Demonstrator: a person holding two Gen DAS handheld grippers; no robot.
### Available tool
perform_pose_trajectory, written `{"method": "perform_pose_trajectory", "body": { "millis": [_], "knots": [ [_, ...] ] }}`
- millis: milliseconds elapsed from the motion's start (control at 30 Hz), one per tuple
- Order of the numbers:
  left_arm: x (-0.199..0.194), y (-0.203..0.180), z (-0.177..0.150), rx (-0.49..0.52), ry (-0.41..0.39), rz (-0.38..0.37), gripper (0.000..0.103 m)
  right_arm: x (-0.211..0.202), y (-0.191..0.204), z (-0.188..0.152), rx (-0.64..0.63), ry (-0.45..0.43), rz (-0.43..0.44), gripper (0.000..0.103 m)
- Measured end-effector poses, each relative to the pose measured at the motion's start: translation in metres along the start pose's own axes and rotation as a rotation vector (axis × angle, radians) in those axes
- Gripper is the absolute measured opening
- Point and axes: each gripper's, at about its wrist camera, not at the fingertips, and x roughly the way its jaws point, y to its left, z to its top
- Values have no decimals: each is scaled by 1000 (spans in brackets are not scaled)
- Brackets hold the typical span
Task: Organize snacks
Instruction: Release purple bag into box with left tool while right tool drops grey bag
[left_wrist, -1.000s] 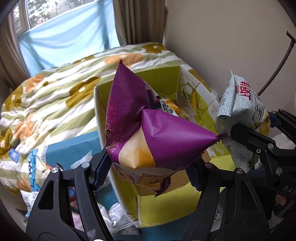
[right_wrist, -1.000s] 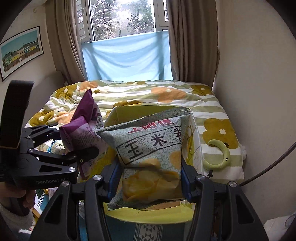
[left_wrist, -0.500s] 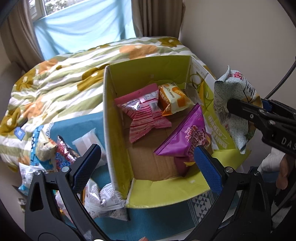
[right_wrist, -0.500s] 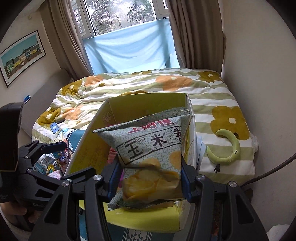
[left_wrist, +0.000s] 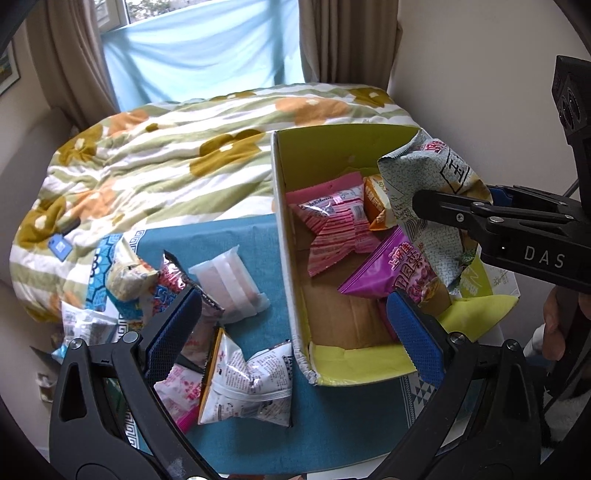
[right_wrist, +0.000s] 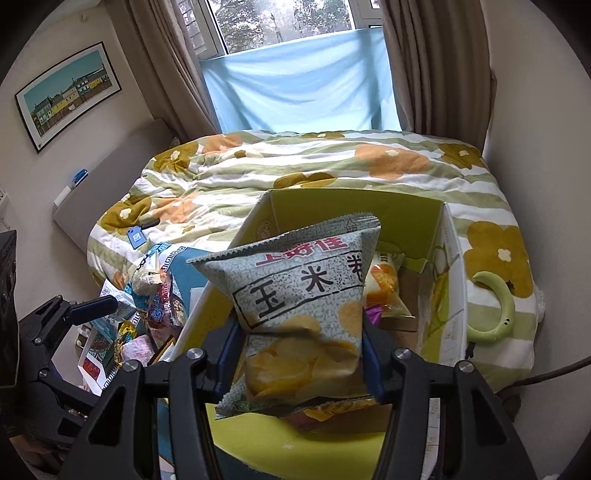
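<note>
Bedding in green stripes and flowers (left_wrist: 177, 162) fills the room behind the box (left_wrist: 284, 236), which stands on a teal cloth (left_wrist: 340, 417) under a curtained window. Three packets lie in the box: pink (left_wrist: 332, 221), orange (left_wrist: 376, 203), purple (left_wrist: 391, 273). Above it, the right gripper (right_wrist: 301, 349) clenches a chip bag (right_wrist: 295, 291); left of it, the left gripper (left_wrist: 291, 332) gapes empty over about six loose packets (left_wrist: 243, 387).

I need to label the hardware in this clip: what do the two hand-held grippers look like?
Both are matte black plastic clamp-style frames with silver rivets at the pivots. The left gripper has two long fingers tipped with textured blue rubber pads. The right gripper is built alike, with blue pads; seen from the left wrist camera, its side carries white letters "DAS". A dark cable curves past at the right edge.
</note>
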Motion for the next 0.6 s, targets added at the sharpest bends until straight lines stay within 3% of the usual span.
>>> {"method": "perform_pose_trajectory", "body": {
  "millis": [133,167,200,267,600],
  "knots": [
    [0,10,-5,-15,2,5,100,12,7,4,9,20,38,55],
    [-1,11,-6,-20,2,5,100,13,7,4,18,11,45,67],
    [-1,13,-7,-24,1,6,100,12,7,4,28,-1,51,87],
    [-1,15,-9,-27,0,6,100,10,6,2,37,-22,65,103],
    [-6,10,-10,-20,-20,-4,100,-11,-5,-16,38,-23,-27,103]
  ]
}}
